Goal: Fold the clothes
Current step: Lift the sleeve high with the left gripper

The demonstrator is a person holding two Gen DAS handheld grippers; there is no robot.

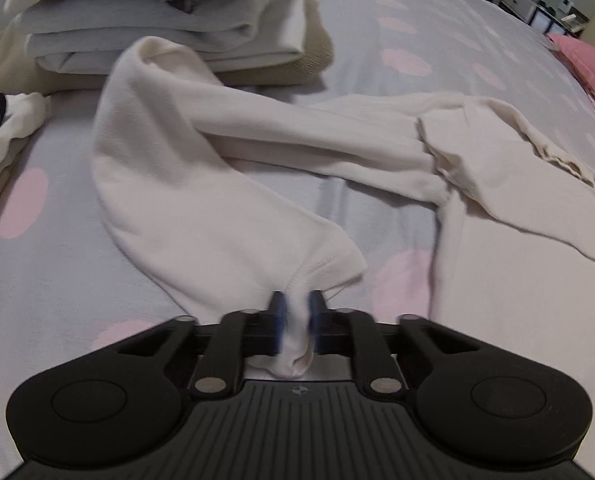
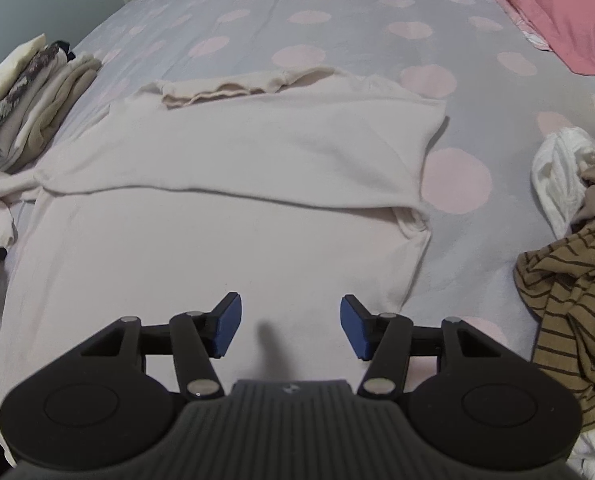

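A cream long-sleeved top lies spread on the dotted bedspread, one sleeve folded across its body. In the left wrist view its other sleeve runs loosely from the body toward me. My left gripper is shut on the cuff of that sleeve, with the cloth bunched between the blue pads. My right gripper hangs open just above the lower part of the top, nothing between its fingers.
A pile of folded clothes sits at the far left, also seen as the pile in the right wrist view. Unfolded laundry, striped brown and white, lies at the right. A pink pillow lies at the far right.
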